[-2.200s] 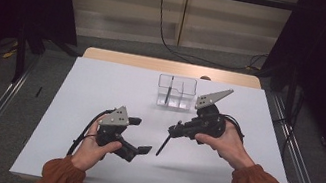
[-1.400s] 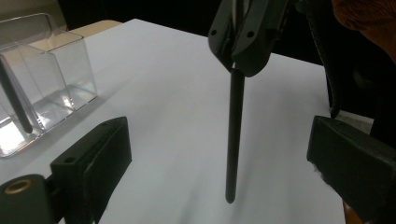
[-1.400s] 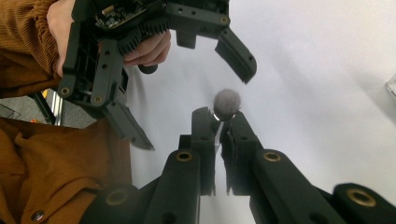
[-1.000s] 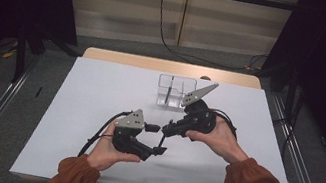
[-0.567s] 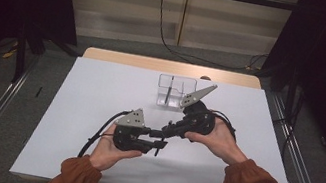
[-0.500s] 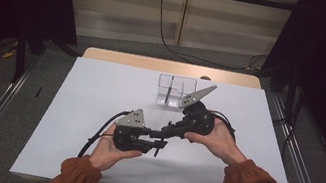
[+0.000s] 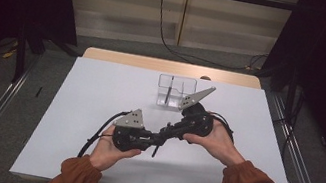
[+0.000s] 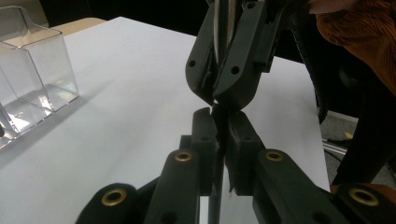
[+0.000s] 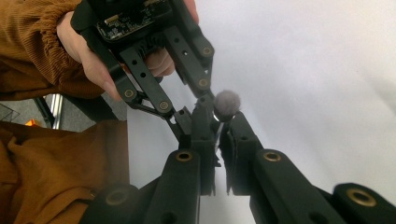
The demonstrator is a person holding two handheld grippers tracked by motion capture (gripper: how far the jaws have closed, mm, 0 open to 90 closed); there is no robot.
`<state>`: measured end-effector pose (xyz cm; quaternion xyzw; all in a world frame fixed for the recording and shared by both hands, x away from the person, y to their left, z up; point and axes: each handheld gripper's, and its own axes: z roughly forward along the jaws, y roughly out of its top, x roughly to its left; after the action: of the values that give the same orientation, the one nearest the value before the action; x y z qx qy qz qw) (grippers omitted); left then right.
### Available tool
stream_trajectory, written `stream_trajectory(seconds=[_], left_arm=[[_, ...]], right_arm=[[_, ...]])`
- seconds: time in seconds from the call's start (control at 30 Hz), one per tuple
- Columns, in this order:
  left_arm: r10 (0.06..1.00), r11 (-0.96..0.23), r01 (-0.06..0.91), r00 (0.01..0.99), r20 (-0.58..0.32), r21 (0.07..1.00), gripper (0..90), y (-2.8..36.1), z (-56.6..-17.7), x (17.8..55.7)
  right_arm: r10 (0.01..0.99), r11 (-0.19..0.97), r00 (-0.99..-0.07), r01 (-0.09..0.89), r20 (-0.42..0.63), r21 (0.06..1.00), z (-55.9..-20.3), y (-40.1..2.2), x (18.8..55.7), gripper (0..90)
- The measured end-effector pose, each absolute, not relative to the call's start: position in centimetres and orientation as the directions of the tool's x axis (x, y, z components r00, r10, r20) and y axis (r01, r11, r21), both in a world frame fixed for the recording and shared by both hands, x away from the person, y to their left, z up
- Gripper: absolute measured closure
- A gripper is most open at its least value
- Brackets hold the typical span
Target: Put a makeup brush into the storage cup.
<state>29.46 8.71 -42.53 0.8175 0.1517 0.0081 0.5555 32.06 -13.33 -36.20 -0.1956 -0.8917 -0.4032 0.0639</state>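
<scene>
Near the clear box (image 7: pixel 174 89) on the table (image 7: pixel 87 108), the 2 narrow-jawed tools meet tip to tip on a thin stick (image 7: pixel 155 149): left hand-held gripper (image 7: pixel 155 140) should grip firmly before right hand-held gripper (image 7: pixel 167 132) lets go.

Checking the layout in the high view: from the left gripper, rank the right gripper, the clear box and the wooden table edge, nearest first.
1. Right gripper: jaws meet those of the left gripper, mid-table.
2. Clear box: beyond, toward the far side.
3. Wooden table edge: farthest, at the back.
</scene>
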Motion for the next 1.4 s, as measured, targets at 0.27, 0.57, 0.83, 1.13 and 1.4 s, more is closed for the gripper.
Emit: stream_trajectory(seconds=[0.27,0.57,0.83,1.13,1.4], left_arm=[[0.26,-0.338,0.242,0.953,-0.157,0.91,84.1,8.8,-42.5,29.4],[0.262,-0.33,0.238,0.953,-0.154,0.913,84.1,8.9,-42.5,29.5],[0.274,-0.322,0.246,0.949,-0.158,0.914,84.1,9.3,-42.4,29.7],[0.301,-0.318,0.26,0.94,-0.163,0.912,84.1,9.9,-42.3,29.8],[0.319,-0.319,0.263,0.935,-0.158,0.91,84.1,10.5,-42.3,30.0]], right_arm=[[0.298,0.59,-0.916,0.399,0.27,0.702,-36.4,-13.3,32.0,83.6],[0.296,0.562,-0.912,0.406,0.283,0.721,-36.5,-13.5,32.0,81.7],[0.295,0.517,-0.909,0.412,0.295,0.75,-36.4,-14.1,32.0,76.6],[0.331,0.478,-0.901,0.415,0.279,0.774,-36.2,-15.0,31.9,64.7],[0.403,0.468,-0.884,0.422,0.237,0.777,-37.4,-15.7,31.5,45.4]])
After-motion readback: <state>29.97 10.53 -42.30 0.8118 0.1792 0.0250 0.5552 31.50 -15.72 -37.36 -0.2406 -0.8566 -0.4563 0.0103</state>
